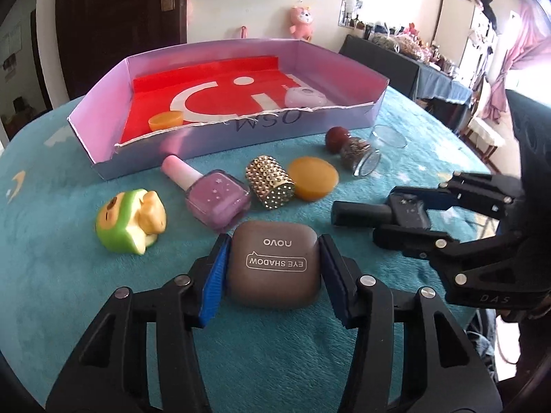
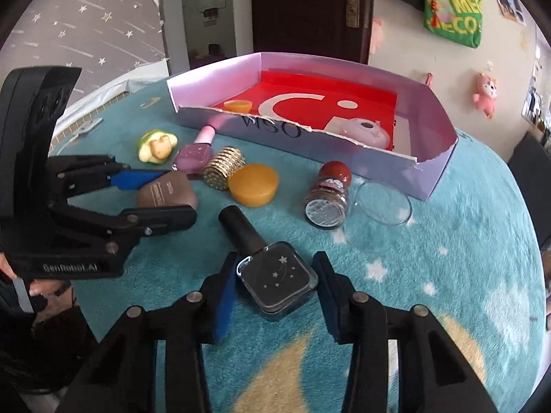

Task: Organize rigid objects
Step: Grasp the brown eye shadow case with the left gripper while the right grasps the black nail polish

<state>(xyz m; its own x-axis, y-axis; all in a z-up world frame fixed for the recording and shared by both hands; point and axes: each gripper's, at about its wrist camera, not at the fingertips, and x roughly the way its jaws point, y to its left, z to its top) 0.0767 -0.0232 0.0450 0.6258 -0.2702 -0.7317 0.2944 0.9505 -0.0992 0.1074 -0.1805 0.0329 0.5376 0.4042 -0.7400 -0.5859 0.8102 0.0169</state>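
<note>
Left tool (image 1: 273,268): levelled low over the table, fingers pointing toward the box, blue-padded fingers (image 1: 212,285) set against both sides of the brown rounded eye-shadow compact (image 1: 273,268); clenched on the compact, which rests on the teal plush table cover (image 1: 51,241). Seen from the right wrist view as a black frame lying nearly horizontal, entering from the left edge, compact (image 2: 167,194) between its fingers.

Right tool (image 2: 275,282): held low and angled down toward the table, fingers flanking the black square nail-polish bottle (image 2: 277,280) with star print. Bottle lying flat on the cover, black cap aimed toward the box. Small gaps visible between pads and glass on both sides; released, not gripping. In the left wrist view, right tool (image 1: 403,215) entering from the right, bottle (image 1: 385,213) between its fingers.

Lavender cardboard box with red lining (image 1: 103,110) at the far side of the table, holding a small orange cap (image 1: 165,120) and a pale pink round case (image 1: 306,98).

In front of the box, on the cover, left to right: green-and-yellow squishy toy (image 1: 131,220), pink nail-polish bottle (image 1: 210,196), gold studded cylinder (image 1: 270,180), amber round disc (image 1: 313,179), red-capped glass jar of glitter (image 1: 351,151), clear glass dish (image 1: 389,136). All apart from both tools.
</note>
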